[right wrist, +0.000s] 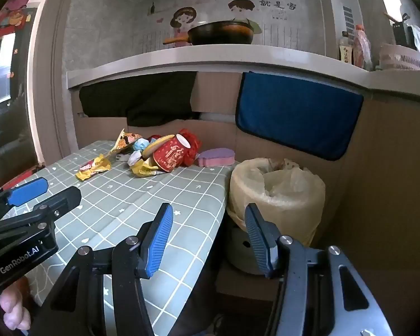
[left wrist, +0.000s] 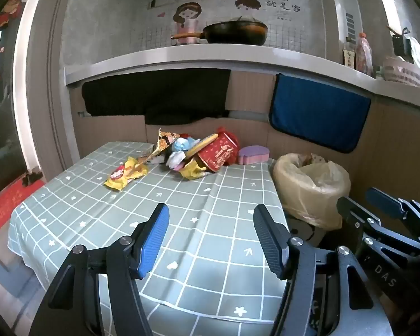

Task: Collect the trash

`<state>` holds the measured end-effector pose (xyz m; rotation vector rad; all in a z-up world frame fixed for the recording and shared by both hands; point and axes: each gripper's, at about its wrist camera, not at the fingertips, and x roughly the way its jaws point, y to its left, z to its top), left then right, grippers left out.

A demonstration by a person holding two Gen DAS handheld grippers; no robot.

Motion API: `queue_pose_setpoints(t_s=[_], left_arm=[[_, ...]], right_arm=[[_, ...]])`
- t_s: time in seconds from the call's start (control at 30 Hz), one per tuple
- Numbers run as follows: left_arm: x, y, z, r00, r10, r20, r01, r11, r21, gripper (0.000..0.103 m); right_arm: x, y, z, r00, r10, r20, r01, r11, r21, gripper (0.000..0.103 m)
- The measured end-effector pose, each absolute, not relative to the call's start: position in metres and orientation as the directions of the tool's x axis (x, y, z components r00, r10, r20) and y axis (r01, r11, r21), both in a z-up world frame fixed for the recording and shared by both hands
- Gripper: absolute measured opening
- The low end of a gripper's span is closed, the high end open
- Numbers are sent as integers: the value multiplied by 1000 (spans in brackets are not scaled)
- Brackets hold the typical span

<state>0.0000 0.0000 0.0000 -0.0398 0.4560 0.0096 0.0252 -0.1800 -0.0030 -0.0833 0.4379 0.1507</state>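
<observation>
Both tools, left (left wrist: 211,235) and right (right wrist: 208,238), spread open and empty at lower frame, trash pile (left wrist: 193,154) mid-desk (left wrist: 182,224) beyond.

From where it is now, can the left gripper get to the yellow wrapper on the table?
Probably yes. The left gripper is open and empty above the table, and only bare checked cloth lies between it and the yellow wrapper. The wrapper sits apart from the trash pile, on its near left side.

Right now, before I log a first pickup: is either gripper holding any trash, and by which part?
Nothing is held. The left gripper and right gripper both stand open and empty, short of the trash pile.
</observation>
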Motion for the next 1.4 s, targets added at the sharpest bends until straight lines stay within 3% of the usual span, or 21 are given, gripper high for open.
queue_pose_setpoints(t_s=[1.4], left_arm=[[-1,-6,-1,894,-9,-448,-13,999,-48,63]], right_arm=[[25,-181,-4,888,133,-440,-167,985,-39,51]])
